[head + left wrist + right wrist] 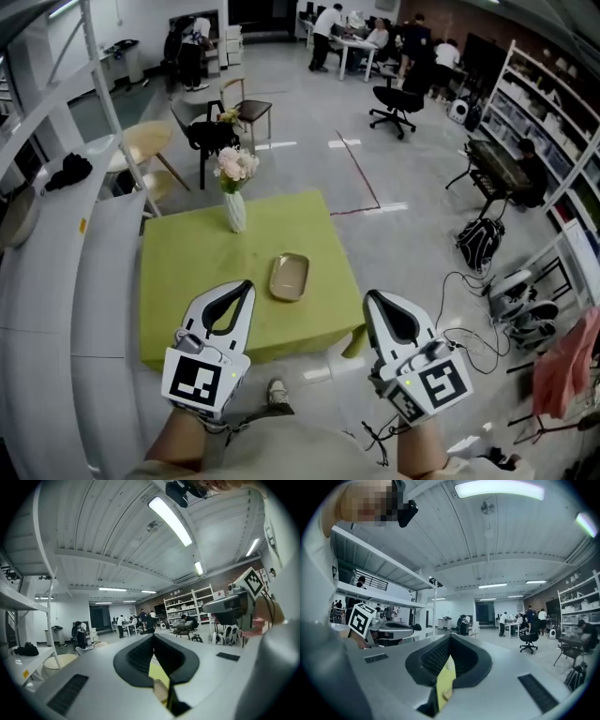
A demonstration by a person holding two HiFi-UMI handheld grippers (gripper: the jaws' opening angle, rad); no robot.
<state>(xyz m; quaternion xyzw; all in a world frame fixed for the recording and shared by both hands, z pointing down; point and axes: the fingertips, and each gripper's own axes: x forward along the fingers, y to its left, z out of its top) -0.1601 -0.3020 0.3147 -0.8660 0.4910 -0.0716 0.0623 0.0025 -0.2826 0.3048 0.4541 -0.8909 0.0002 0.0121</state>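
Both the left tongs (247, 285) and right tongs (369, 296) are closed and empty, hovering at the table (178, 281) edge. The dish (289, 277) lies just ahead, between them. A wide left reach could topple the vase (235, 210) beyond.

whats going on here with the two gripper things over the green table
A person stands at a green table with a gripper in each hand. The left gripper hangs over the table's near edge and the right gripper just off its near right corner. Both have their jaws together and hold nothing. A tan dish lies on the table between them, untouched, and a vase of flowers stands farther back.
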